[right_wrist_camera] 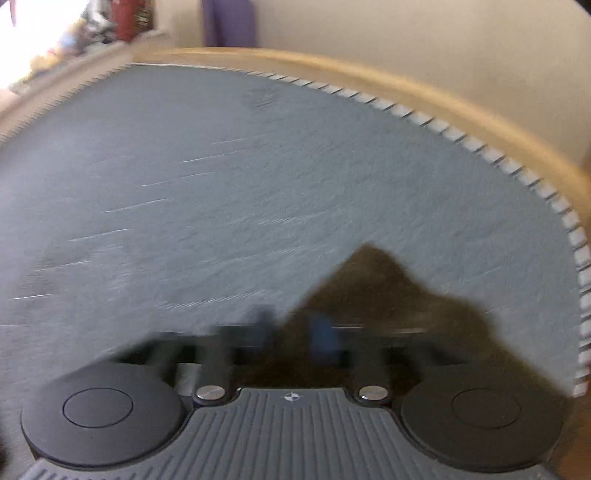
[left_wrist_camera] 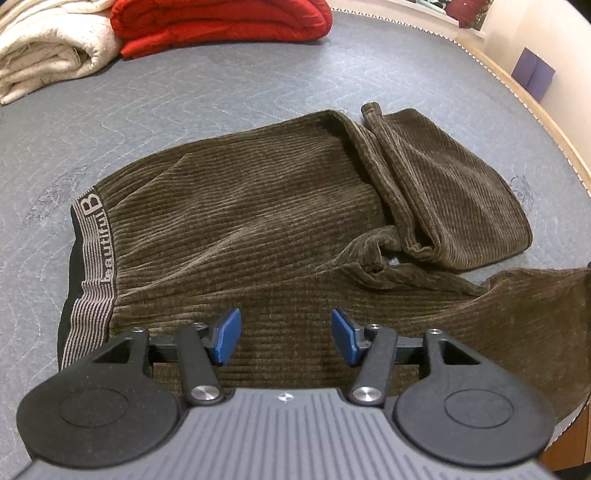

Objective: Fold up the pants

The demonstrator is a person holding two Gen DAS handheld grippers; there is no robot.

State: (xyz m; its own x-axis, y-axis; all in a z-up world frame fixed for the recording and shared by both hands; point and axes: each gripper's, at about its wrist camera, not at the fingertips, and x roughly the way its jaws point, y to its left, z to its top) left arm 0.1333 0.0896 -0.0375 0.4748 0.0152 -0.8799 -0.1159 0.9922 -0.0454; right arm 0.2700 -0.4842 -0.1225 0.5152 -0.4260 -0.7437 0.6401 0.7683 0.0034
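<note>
The brown corduroy pants (left_wrist_camera: 258,206) are being shown spread across the grey quilted worktop (left_wrist_camera: 221,85), waistband (left_wrist_camera: 94,258) to the left and one leg doubled back on the right, while the left tongs (left_wrist_camera: 286,336) are being held spread just above the fabric, nothing between the blue pads. The right tongs (right_wrist_camera: 295,334) are being seen through heavy blur, pressed together, with brown cloth (right_wrist_camera: 373,291) around the tips; whether it is being pinched cannot be told. A red blanket (left_wrist_camera: 221,22) and a cream one (left_wrist_camera: 48,48) are being kept folded at the far edge.

One pair of brown pants (left_wrist_camera: 258,206), two folded blankets, red (left_wrist_camera: 221,22) and cream (left_wrist_camera: 48,48), two tools.
</note>
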